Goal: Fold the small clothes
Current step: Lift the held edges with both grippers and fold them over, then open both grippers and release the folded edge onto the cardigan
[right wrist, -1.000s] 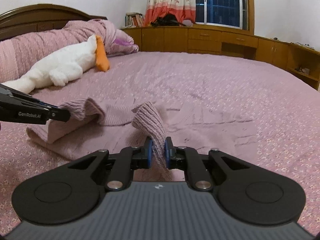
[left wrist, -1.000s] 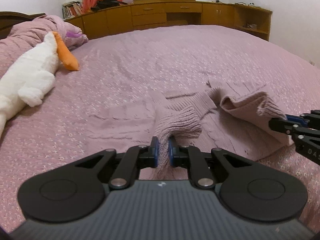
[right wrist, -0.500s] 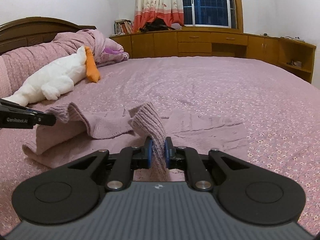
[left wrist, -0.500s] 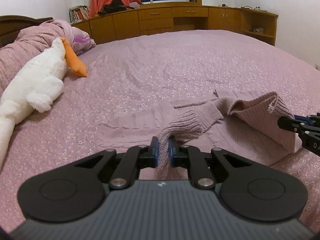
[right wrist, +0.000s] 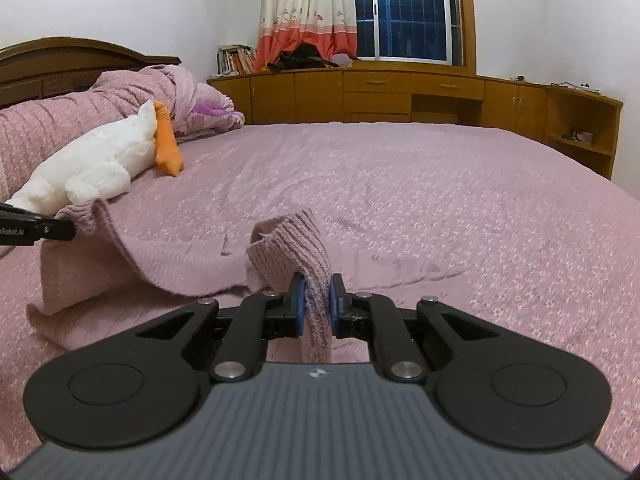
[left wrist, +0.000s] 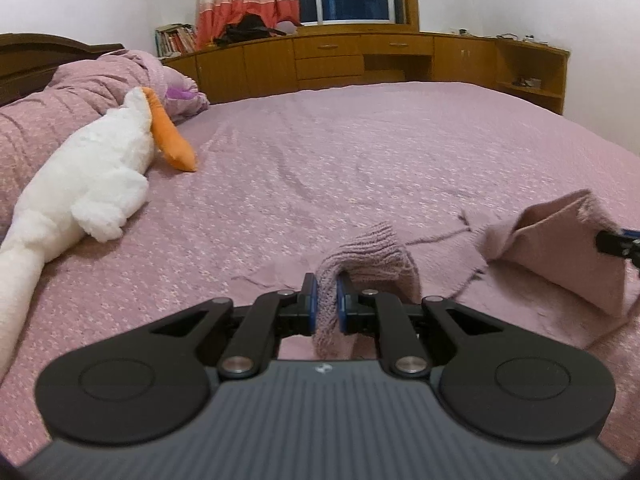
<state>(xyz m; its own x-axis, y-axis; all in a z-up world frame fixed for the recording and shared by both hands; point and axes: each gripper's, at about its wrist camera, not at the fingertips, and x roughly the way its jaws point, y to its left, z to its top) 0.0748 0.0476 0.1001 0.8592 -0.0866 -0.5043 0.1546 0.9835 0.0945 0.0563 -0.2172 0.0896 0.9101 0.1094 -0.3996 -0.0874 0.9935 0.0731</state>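
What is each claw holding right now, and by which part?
Both hold the pink knit sweater: left claw and right claw are each shut on a ribbed edge, lifted off the bed.

Each camera sits low on its own gripper, close over the bed [left wrist: 360,152], and looks along the fingers toward the window [right wrist: 404,12]. Both views share the pink sweater [right wrist: 160,256], the toy duck [left wrist: 88,176] and the wooden cabinets [right wrist: 376,92].

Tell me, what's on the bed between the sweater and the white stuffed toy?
Nothing. In the left wrist view, only bare pink bedspread lies between the sweater and the stuffed toy.
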